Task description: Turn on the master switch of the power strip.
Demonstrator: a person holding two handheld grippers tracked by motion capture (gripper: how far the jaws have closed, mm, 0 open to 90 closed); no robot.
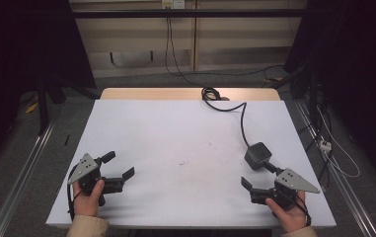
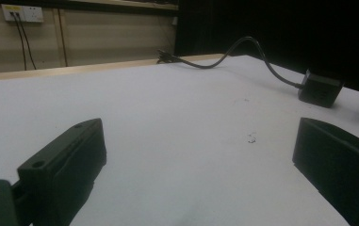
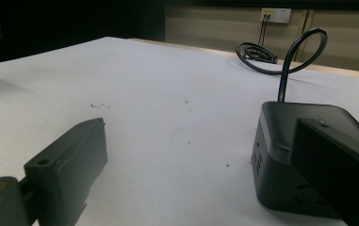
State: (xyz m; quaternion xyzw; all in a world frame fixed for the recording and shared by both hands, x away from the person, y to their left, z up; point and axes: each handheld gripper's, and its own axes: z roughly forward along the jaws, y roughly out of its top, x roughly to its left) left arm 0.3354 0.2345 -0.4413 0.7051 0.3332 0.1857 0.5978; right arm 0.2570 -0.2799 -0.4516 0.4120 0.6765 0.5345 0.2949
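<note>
A black power cube [image 1: 257, 155] sits on the white table [image 1: 185, 128] at the right. Its black cable [image 1: 242, 121] runs to a coil at the far edge. My right gripper [image 1: 258, 175] rests near the front right corner, held by a hand, jaws wide apart. In the right gripper view the cube [image 3: 285, 122] stands just beyond the right jaw, with nothing between the jaws [image 3: 200, 141]. My left gripper [image 1: 119, 165] rests at the front left, open and empty. In the left gripper view [image 2: 198, 141] the cube [image 2: 319, 88] lies far off to the right.
A strip of bare wood [image 1: 190, 94] shows at the table's far edge. Metal rails [image 1: 22, 173] run along both sides on the floor. A white power strip [image 1: 325, 144] and loose cables lie on the floor at the right. Wall sockets [image 1: 172, 4] sit behind.
</note>
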